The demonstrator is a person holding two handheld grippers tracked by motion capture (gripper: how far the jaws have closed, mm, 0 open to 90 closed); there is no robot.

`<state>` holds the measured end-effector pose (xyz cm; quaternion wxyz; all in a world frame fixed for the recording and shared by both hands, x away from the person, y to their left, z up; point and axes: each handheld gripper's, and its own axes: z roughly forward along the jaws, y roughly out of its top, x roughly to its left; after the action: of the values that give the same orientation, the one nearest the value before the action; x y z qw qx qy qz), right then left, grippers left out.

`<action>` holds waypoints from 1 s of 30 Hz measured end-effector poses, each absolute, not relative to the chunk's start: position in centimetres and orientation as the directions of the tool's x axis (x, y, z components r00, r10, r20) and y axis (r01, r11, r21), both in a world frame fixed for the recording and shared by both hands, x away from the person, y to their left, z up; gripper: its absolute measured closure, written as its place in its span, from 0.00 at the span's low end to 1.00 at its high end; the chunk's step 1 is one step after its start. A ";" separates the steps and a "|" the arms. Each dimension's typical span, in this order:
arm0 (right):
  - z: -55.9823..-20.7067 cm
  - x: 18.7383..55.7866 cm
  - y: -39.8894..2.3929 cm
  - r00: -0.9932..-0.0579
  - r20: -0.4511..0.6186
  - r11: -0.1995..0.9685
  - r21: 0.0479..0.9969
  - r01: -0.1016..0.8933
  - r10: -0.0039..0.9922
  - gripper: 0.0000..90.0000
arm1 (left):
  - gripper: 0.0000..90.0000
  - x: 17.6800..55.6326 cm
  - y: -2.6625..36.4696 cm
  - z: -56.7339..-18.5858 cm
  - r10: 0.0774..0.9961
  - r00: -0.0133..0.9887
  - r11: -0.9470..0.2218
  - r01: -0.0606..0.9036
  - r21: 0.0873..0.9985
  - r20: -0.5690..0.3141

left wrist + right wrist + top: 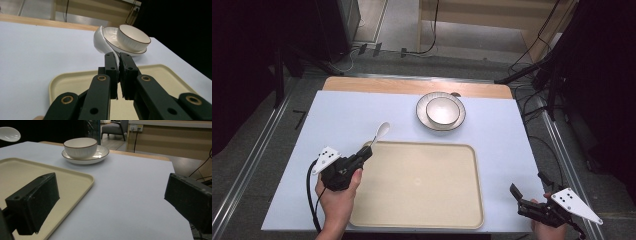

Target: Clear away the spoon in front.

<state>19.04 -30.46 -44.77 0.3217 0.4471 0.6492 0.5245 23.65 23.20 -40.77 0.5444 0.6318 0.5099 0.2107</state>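
Observation:
A white spoon (382, 131) is held by its handle in my left gripper (367, 151), which is shut on it above the far left corner of the beige tray (427, 200). In the left gripper view the spoon (100, 41) rises from between the pressed jaws of the gripper (118, 58), its bowl end tilted up. A white bowl (442, 110) sits on a white plate (422, 119) beyond the tray. My right gripper (528, 184) rests open near the table's front right corner, with nothing between its jaws.
The table top (342, 120) carries a pale blue mat, with a wooden strip (412, 86) along the far edge. Cables and dark stands surround the table on the floor. In the right gripper view the tray (25, 175) lies left, the bowl (80, 147) and plate (100, 153) ahead.

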 end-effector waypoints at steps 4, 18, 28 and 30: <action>-44.8 19.0 -30.4 -0.394 0.048 0.054 0.968 0.243 0.918 0.00 | 0.96 22.6 23.7 -41.2 0.877 0.384 0.114 0.418 0.901 -0.289; -44.6 18.9 -30.7 -0.392 0.056 0.041 0.971 0.236 0.918 0.00 | 0.96 20.2 24.8 -42.6 0.903 0.347 0.086 0.436 0.896 -0.255; -44.4 18.8 -30.5 -0.393 0.048 0.048 0.972 0.230 0.918 0.00 | 0.96 19.1 25.7 -43.9 0.919 0.302 0.089 0.465 0.881 -0.253; -44.4 18.8 -30.6 -0.391 0.049 0.046 0.972 0.231 0.919 0.00 | 0.96 19.0 25.9 -44.0 0.923 0.290 0.091 0.471 0.877 -0.251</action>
<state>18.83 -30.61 -44.44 0.3258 0.4451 0.6458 0.5279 18.96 25.86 -44.05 0.4930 0.6340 0.5499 0.2293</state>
